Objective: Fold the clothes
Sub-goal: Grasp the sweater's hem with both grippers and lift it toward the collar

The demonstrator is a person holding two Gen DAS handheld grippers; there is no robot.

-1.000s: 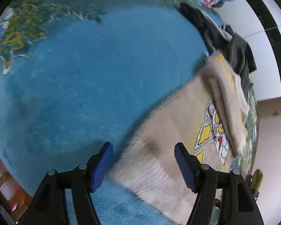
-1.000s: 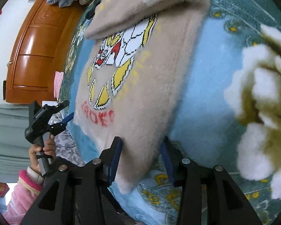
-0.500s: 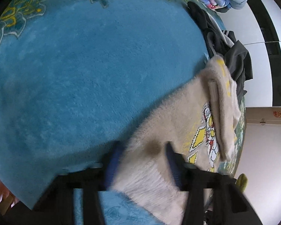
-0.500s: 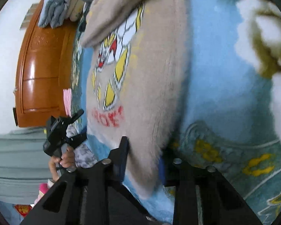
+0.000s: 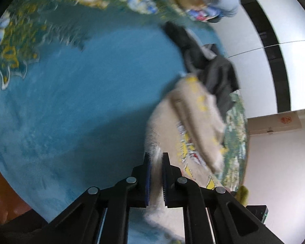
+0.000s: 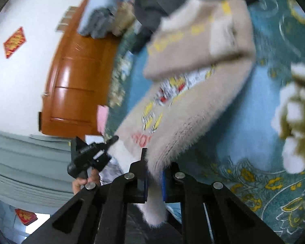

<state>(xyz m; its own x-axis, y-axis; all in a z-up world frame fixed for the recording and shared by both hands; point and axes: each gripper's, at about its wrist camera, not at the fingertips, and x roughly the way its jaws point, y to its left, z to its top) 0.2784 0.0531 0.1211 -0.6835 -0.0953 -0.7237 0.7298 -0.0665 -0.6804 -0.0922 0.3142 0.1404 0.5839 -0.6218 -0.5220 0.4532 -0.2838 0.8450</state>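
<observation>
Fuzzy beige sweater with a cartoon print, lying on the blue floral blanket that covered the bed, its sleeves already folded across the chest at the far end. The left gripper had just closed, clamped on one corner of the hem; the right gripper had likewise just closed on the other hem corner, fabric pinched between each pair of pads. The hem hung raised off the blanket near its front edge. A dark garment lay beyond the collar. To fold well, both corners probably should travel level and together toward the collar, keeping the hem taut and aligned with the shoulders.
</observation>
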